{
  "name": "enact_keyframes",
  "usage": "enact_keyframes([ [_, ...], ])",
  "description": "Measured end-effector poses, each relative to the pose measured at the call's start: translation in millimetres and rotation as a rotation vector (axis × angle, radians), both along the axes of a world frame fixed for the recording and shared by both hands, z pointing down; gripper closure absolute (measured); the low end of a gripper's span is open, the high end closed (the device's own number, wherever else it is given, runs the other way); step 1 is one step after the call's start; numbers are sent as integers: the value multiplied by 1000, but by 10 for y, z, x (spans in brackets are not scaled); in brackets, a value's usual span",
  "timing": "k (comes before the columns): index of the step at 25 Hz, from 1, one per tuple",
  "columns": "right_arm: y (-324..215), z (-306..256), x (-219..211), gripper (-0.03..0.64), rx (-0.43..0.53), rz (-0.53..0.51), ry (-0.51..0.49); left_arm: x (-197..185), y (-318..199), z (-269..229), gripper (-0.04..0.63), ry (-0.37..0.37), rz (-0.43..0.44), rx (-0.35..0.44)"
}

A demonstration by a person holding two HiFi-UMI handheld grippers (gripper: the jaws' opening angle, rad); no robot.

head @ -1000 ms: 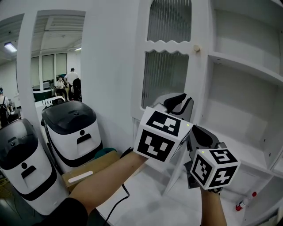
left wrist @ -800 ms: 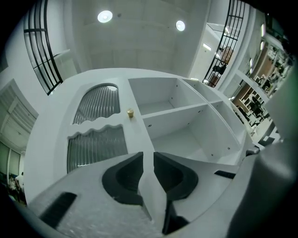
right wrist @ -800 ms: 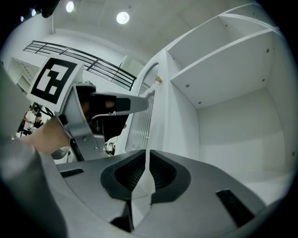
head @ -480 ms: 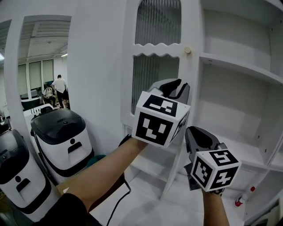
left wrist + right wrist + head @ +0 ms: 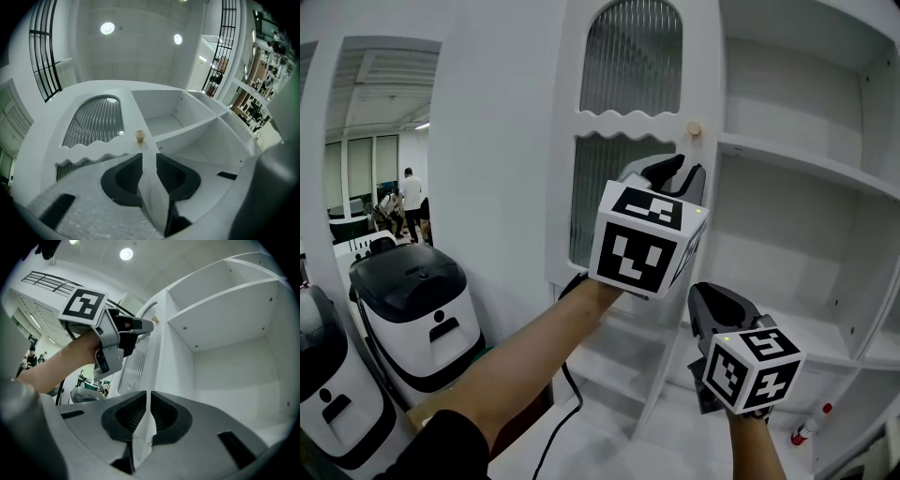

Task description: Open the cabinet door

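Observation:
A white cabinet door (image 5: 623, 187) with two ribbed glass panes stands left of open shelves. Its small round knob (image 5: 695, 128) sits on the right stile, and shows too as the knob (image 5: 140, 136) in the left gripper view. My left gripper (image 5: 675, 173) is raised just below and left of the knob, apart from it. Its jaws are opening, with nothing pressed between them; only the door stile shows beyond the left gripper (image 5: 149, 157). My right gripper (image 5: 705, 295) hangs lower, in front of the shelves. In its own view the right gripper (image 5: 147, 397) is shut on nothing.
White shelves (image 5: 806, 169) fill the right side of the cabinet. Black-and-white machines (image 5: 412, 309) stand on the floor at left, with people far behind them. A black cable (image 5: 567, 394) runs under my left arm. A small red-capped item (image 5: 811, 427) lies at lower right.
My left gripper has risen towards the knob and its jaws have spread a little. The right gripper has stayed put. The head view has shifted, so the cabinet sits further left.

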State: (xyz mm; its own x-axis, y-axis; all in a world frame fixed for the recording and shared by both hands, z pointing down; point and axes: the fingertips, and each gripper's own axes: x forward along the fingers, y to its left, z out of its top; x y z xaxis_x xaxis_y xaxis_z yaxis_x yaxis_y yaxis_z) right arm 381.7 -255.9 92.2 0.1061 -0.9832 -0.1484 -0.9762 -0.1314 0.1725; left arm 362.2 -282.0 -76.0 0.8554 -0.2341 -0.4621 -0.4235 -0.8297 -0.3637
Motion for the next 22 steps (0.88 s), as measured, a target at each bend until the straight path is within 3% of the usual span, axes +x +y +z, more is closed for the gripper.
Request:
enact_keyframes([
  [6, 13, -17, -3, 594, -1, 14, 18, 30, -2, -210, 482, 37, 9, 24],
  [19, 1, 180, 79, 594, -34, 44, 5, 86, -33, -481, 482, 78, -21, 90],
  [22, -4, 230, 98, 594, -35, 42, -6, 98, -54, -496, 508, 73, -45, 120],
])
